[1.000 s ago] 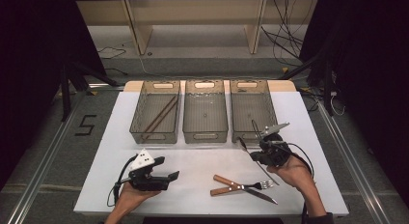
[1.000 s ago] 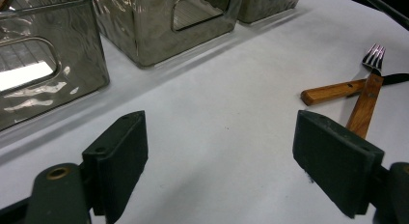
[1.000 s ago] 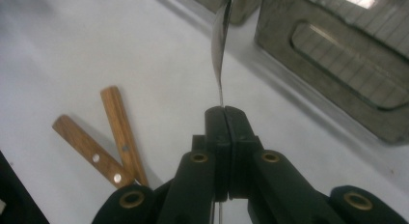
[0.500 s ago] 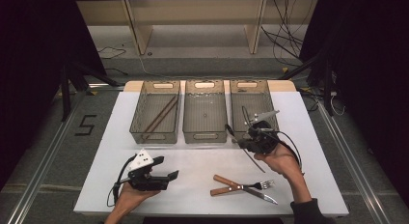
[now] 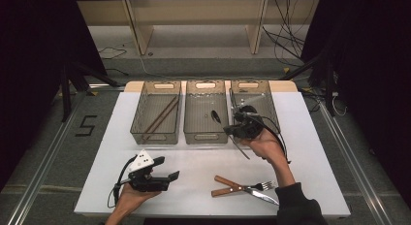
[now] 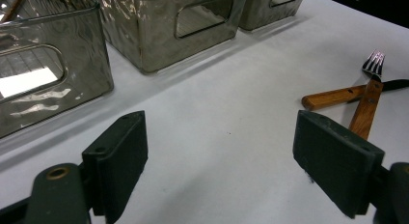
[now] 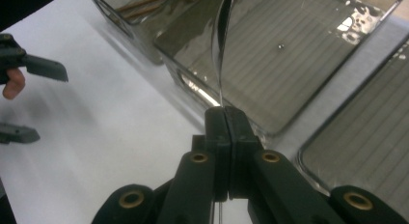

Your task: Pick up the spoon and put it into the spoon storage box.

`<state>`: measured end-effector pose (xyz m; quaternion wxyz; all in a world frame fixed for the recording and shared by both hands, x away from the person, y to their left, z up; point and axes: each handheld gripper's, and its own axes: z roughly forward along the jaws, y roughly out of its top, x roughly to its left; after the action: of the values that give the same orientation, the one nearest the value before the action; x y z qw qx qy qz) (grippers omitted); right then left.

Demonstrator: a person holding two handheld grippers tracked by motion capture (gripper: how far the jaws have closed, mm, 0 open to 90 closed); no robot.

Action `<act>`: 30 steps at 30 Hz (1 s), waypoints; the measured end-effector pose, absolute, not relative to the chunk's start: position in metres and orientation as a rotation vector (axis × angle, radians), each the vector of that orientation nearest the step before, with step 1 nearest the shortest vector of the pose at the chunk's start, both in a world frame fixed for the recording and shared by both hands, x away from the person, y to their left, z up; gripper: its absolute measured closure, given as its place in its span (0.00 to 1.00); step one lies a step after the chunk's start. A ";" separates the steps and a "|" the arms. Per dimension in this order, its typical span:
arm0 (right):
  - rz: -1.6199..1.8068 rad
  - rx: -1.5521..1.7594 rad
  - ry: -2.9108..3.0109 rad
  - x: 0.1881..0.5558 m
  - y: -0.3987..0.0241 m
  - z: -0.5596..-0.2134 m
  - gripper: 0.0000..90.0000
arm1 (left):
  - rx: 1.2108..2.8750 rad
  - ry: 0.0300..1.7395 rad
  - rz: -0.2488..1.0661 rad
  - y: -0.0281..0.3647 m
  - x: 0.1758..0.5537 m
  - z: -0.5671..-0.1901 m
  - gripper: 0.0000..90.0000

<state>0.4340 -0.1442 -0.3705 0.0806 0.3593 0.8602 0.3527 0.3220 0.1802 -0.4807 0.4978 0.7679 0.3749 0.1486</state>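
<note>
A: Spoon (image 5: pixel 216 117) sits pinched by its thin metal handle in the right gripper (image 5: pixel 231 131), its dark bowl hanging over the middle bin (image 5: pixel 206 136).

B: The right gripper view puts it edge-on, a shiny sliver (image 7: pixel 221 50) rising from jaws squeezed together over that bin's ribbed floor.

A: From the high view the right hand (image 5: pixel 264 146) is lifted above the counter (image 5: pixel 310 152), forearm reaching in from the lower right.

B: And the left gripper (image 5: pixel 171 176)?

A: Low on the counter, jaws spread wide, nothing between them. Its own view shows the wooden-handled fork (image 6: pixel 367 101) crossing a wooden-handled knife (image 6: pixel 337 96).

B: The left bin (image 5: pixel 155 136) holds brown chopsticks (image 5: pixel 161 115); all bins are smoky clear plastic.
</note>
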 end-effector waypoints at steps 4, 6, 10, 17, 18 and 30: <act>1.064 1.087 2.571 0.446 -0.135 -0.367 1.00 | 1.860 0.907 0.361 0.180 0.322 -0.481 0.22; 1.068 1.098 2.566 0.452 -0.130 -0.366 1.00 | 1.860 0.908 0.362 0.180 0.322 -0.481 0.22; 1.076 1.123 2.559 0.465 -0.124 -0.365 1.00 | 1.868 0.903 0.363 0.181 0.322 -0.481 0.22; 1.079 1.170 2.541 0.487 -0.113 -0.360 1.00 | 1.861 0.907 0.363 0.181 0.322 -0.481 0.22; 1.077 1.171 2.542 0.490 -0.111 -0.360 1.00 | 1.860 0.907 0.363 0.180 0.322 -0.481 0.22; 1.092 1.239 2.510 0.520 -0.098 -0.352 1.00 | 1.859 0.912 0.360 0.183 0.322 -0.482 0.22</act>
<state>0.5199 -0.0984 -0.3519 0.0683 0.4114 0.8334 0.3627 0.3221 0.1832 -0.4816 0.4971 0.7675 0.3764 0.1485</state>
